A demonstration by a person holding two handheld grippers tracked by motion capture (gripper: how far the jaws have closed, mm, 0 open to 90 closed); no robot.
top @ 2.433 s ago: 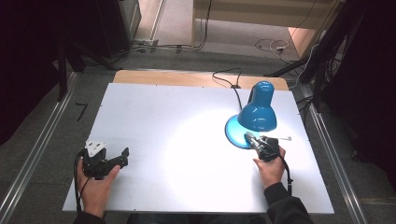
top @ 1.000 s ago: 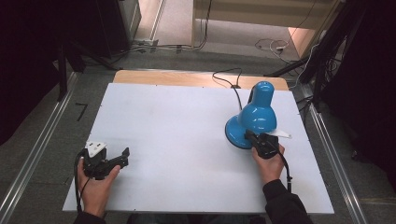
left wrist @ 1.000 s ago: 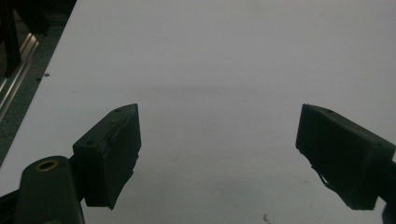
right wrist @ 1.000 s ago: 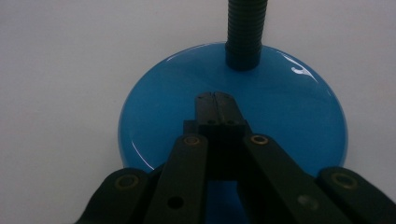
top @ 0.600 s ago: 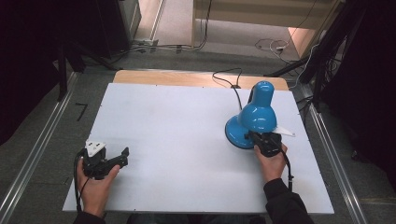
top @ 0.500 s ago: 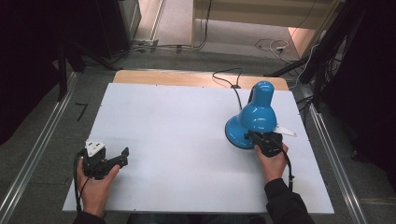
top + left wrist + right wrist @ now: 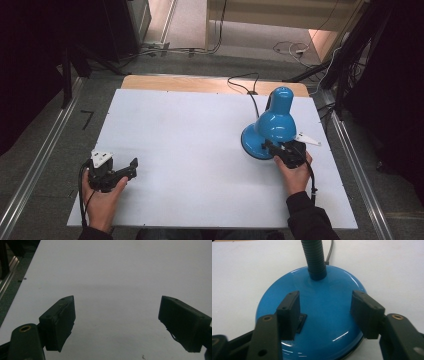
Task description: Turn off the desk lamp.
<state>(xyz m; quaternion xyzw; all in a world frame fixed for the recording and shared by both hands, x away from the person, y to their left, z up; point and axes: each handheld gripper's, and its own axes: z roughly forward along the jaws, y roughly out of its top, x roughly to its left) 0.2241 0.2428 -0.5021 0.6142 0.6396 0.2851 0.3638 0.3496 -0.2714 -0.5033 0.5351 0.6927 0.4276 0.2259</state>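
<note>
A blue desk lamp (image 7: 275, 120) stands at the right of the white table (image 7: 190, 150), its shade bent down over its round base (image 7: 324, 305). A black ribbed neck (image 7: 315, 260) rises from the base, and a small black switch (image 7: 301, 322) sits on it. My right gripper (image 7: 267, 146) hovers at the near side of the base. Its jaws have just been opening and stand apart over the base (image 7: 327, 312); the left one is beside the switch, and nothing is pinched. My left gripper (image 7: 131, 165) rests open at the front left, with bare table between its jaws (image 7: 117, 325).
The lamp's black cord (image 7: 250, 92) runs off the table's far wooden edge (image 7: 200, 82). Metal rails (image 7: 40, 165) flank the table on both sides. Cables (image 7: 290, 47) lie on the floor beyond. Dark equipment stands at the far left and right.
The pool of light that the lamp threw on the table in the earliest frame is gone. My right gripper has moved up onto the lamp base and its jaws have opened. The left gripper stayed put.
</note>
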